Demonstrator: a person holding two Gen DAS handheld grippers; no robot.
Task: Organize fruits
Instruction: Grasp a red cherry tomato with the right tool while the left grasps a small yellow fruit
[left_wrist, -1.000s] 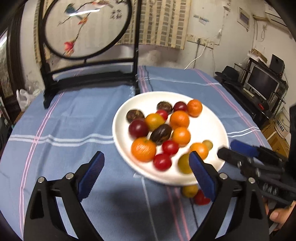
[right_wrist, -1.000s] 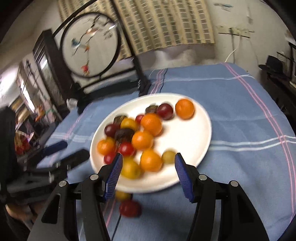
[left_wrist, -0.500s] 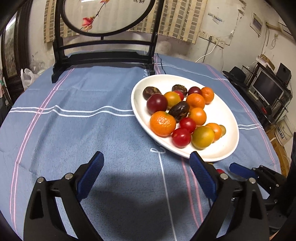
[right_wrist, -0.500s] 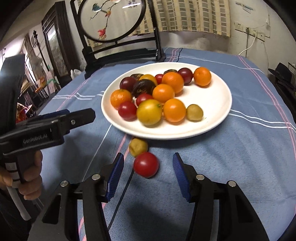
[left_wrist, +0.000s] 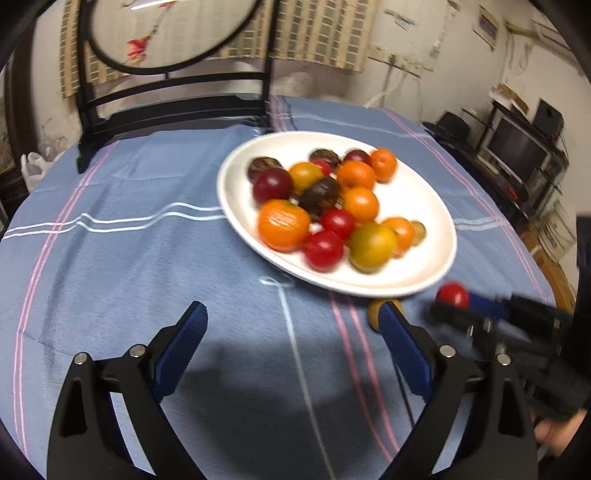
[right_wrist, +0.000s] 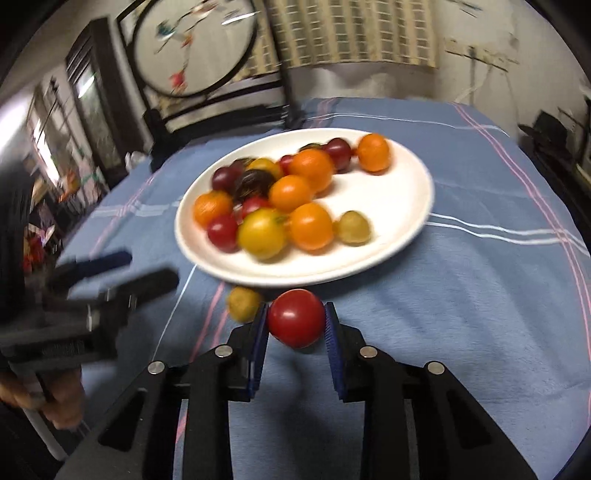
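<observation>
A white plate on the blue tablecloth holds several orange, red, yellow and dark fruits. My right gripper is shut on a red tomato, just off the plate's near rim; the tomato also shows in the left wrist view. A small yellow fruit lies on the cloth beside it. My left gripper is open and empty above the cloth, to the left of the plate.
A black wooden stand with a round embroidered screen stands at the table's far side. Shelves with a monitor are off the table's right edge. Striped blue tablecloth covers the table.
My right gripper has closed its jaws around the red tomato, which lay free between them half a second ago. The left gripper has shifted slightly; the plate looks a bit farther and blurred.
</observation>
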